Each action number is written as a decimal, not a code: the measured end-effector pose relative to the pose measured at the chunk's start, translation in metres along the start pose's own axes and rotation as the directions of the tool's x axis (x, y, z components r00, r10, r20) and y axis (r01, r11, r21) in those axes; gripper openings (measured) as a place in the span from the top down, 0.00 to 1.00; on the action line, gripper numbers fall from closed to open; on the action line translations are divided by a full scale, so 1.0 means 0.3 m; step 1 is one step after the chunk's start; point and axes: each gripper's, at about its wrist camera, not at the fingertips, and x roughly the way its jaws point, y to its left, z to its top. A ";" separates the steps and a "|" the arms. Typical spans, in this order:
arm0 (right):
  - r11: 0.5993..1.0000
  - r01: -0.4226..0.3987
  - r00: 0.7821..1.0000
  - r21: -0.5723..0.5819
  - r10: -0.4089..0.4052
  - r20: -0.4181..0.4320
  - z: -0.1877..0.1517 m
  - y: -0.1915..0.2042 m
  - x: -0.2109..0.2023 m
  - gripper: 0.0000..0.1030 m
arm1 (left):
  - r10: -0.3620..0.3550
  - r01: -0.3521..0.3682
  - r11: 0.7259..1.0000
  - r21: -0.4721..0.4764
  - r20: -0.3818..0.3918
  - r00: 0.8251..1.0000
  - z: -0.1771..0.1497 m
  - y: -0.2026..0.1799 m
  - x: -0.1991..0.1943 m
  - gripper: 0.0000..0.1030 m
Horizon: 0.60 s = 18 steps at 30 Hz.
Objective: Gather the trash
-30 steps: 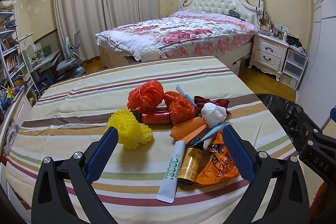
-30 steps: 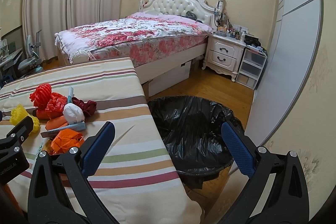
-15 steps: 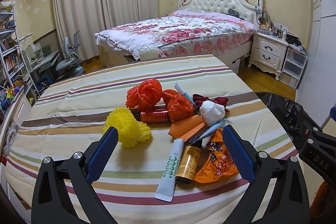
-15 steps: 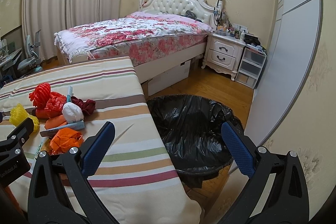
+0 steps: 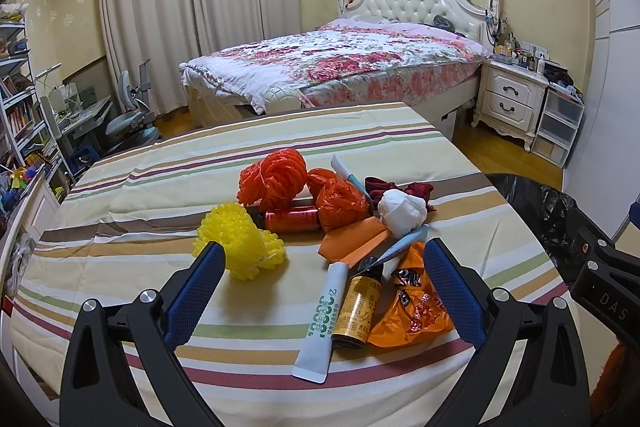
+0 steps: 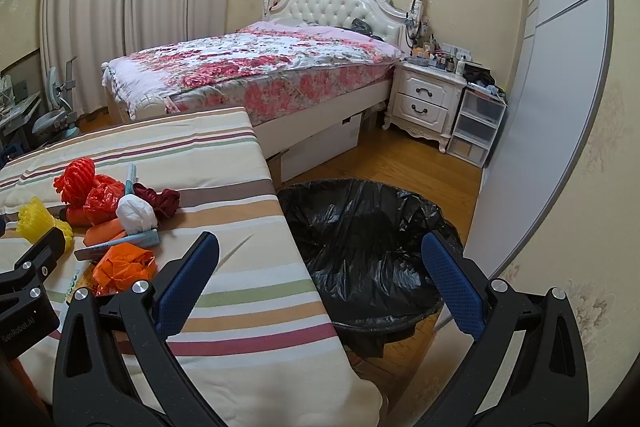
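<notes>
Trash pile [image 5: 340, 227] between spread left claw [image 5: 324, 283]

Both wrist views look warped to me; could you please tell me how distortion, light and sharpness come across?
Left wrist view: fisheye bends the table edges, corners go black, trash stays sharp, soft shadow beside the yellow net. Right wrist view: wardrobe lines bow, even light, bin bag glints faintly.

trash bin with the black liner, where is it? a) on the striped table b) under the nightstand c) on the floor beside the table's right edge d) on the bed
c: the trash bin stands on the wooden floor just off the edge of the striped table, apart from the pile of trash.
</notes>
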 end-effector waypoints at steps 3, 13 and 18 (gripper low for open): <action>1.000 0.000 1.000 0.001 0.000 0.000 0.000 -0.001 0.000 0.04 | 0.000 0.000 1.000 0.000 -0.001 1.000 0.000 0.000 0.000 0.06; 1.000 -0.001 1.000 0.001 0.001 -0.001 0.000 -0.002 0.002 0.04 | 0.000 0.000 1.000 0.000 -0.001 1.000 0.001 0.000 0.002 0.06; 1.000 -0.001 1.000 0.001 0.001 -0.002 0.001 -0.002 0.002 0.04 | 0.000 0.000 1.000 0.000 -0.002 1.000 0.002 -0.001 0.002 0.06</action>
